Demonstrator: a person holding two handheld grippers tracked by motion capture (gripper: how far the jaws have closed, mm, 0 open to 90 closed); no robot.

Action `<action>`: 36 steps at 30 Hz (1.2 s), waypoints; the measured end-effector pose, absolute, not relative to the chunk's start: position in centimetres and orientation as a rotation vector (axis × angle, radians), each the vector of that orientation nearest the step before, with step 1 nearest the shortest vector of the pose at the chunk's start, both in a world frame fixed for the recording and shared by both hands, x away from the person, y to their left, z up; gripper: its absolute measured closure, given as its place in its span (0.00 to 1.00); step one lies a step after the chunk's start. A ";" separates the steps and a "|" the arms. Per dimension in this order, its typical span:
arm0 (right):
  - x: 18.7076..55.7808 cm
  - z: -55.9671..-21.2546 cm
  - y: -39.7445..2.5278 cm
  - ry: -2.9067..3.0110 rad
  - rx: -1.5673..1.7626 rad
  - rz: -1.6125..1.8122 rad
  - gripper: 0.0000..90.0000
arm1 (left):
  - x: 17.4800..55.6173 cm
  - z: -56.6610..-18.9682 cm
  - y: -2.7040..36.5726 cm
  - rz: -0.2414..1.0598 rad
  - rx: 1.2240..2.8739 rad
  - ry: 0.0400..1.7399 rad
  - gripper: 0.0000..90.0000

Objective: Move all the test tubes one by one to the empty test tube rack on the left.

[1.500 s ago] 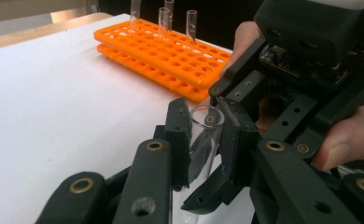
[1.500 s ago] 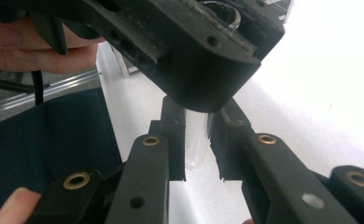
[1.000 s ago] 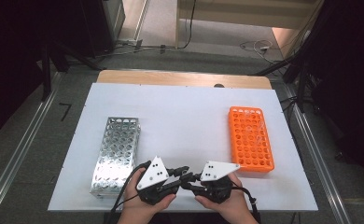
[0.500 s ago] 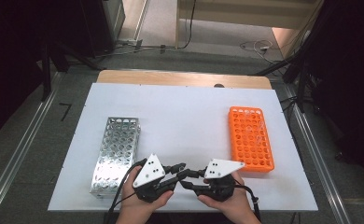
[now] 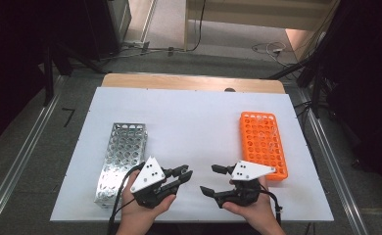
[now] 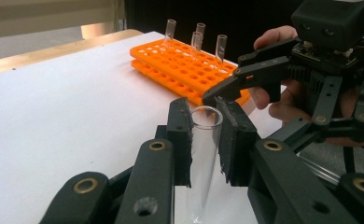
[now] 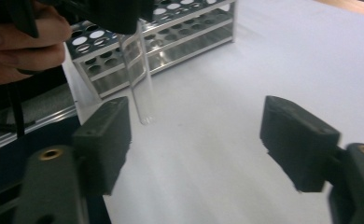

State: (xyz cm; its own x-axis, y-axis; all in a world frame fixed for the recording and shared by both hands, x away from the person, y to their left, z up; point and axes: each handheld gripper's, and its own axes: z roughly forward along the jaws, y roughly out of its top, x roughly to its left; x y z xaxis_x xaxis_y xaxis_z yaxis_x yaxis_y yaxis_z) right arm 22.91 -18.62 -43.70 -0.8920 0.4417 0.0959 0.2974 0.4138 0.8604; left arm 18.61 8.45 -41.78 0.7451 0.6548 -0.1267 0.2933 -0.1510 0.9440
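Moved apart slightly since half a second ago: left gripper (image 5: 179,177) clenched on a glass tube (image 6: 203,154) above the table (image 5: 199,127), right gripper (image 5: 212,179) spread wide, facing it. Close right jaws squarely round the tube's lower part before letting go left. Then carry upright to the orange rack (image 5: 262,142), well clear of the metal rack (image 5: 120,156).

Left gripper (image 5: 183,175): black linkage jaws, brass-coloured pivot pins, white three-cornered top plate with dark dots, black trailing cable.
Right gripper (image 5: 212,178): same build, black cable.
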 end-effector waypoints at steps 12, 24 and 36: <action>23.7 -43.6 -22.5 2.439 0.755 1.507 0.00 | 19.5 -41.1 9.9 0.398 1.741 0.786 0.83; 24.8 -43.2 -26.2 2.344 0.867 1.522 0.00 | 20.7 -39.5 11.9 0.454 1.716 0.819 0.83; 25.1 -43.3 -28.7 2.302 0.930 1.507 0.00 | 22.6 -38.3 14.4 0.507 1.677 0.873 0.83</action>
